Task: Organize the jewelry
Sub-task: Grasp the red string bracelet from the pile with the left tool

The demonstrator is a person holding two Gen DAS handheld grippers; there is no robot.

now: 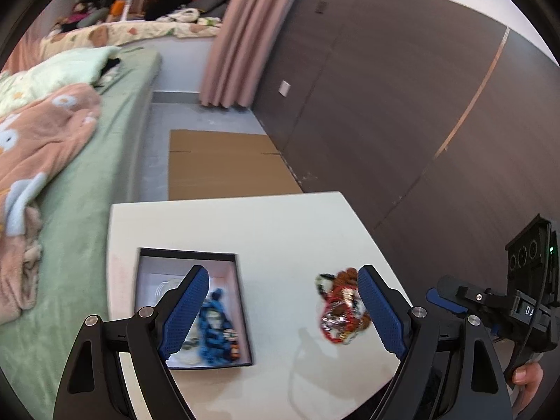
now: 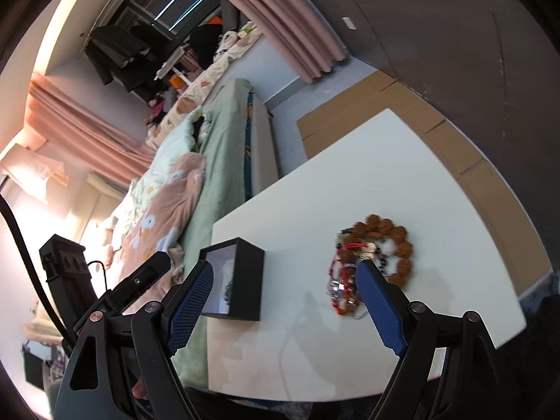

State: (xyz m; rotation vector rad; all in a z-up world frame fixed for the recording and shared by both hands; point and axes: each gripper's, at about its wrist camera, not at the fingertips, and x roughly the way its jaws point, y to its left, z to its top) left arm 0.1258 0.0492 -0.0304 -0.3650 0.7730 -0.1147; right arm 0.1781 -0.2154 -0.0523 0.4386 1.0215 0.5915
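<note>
A blue finger hides part of the jewelry pile (image 2: 353,273).

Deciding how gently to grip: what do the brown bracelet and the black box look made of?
Brown bracelet: rough, matte beads, probably carved wood or seed, judging by their knobbly surfaces. Black box: seemingly rigid matte cardboard, with thin straight walls and a pale lining.

A white tabletop (image 1: 280,224) stands beside a bed (image 1: 105,161) with a green sheet. A pink flowered blanket (image 1: 42,147) lies crumpled on the bed. Flattened cardboard (image 1: 220,164) covers the floor beyond, against a dark wood-panelled wall (image 1: 385,98). Pink curtains (image 1: 241,35) hang nearby.
</note>
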